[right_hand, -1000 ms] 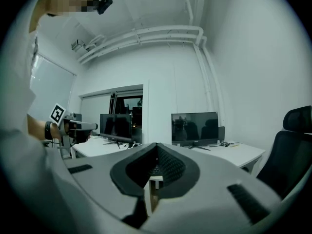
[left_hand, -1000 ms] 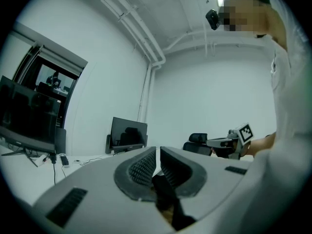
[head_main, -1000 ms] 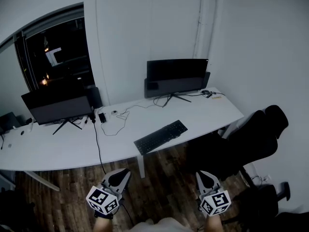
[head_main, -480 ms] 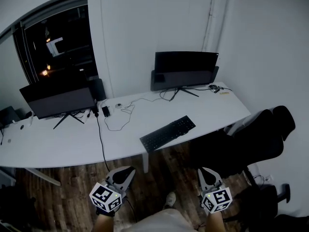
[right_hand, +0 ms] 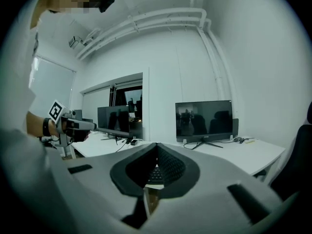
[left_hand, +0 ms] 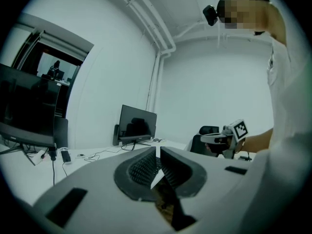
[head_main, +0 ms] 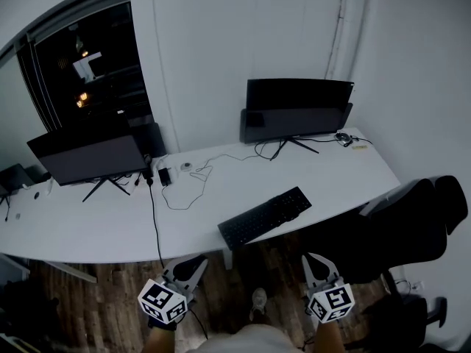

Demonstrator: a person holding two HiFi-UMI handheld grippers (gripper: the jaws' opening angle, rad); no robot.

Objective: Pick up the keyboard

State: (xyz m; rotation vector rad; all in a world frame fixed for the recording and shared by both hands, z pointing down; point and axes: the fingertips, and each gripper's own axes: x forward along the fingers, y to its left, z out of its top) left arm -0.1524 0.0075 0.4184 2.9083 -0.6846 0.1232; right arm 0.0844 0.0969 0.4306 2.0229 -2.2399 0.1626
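A black keyboard (head_main: 265, 217) lies slanted near the front edge of the long white desk (head_main: 103, 226). My left gripper (head_main: 197, 262) hangs below that edge, left of the keyboard, jaws shut and empty. My right gripper (head_main: 313, 259) is level with it, below the keyboard's right end, also shut on nothing. Neither touches the keyboard. In the left gripper view the closed jaws meet at the left gripper (left_hand: 157, 152), with the keyboard mostly hidden behind them. In the right gripper view a strip of the keyboard (right_hand: 155, 174) shows through the shut right gripper (right_hand: 157, 150).
Two dark monitors stand on the desk, one at the right (head_main: 297, 109) and one at the left (head_main: 85, 157). Cables (head_main: 188, 186) and a small device (head_main: 164, 176) lie between them. A black office chair (head_main: 412, 226) stands at the right. The floor (head_main: 88, 307) is dark wood.
The desk and keyboard have come closer and shifted right in the head view as both grippers advanced towards the desk edge. Both stayed shut.
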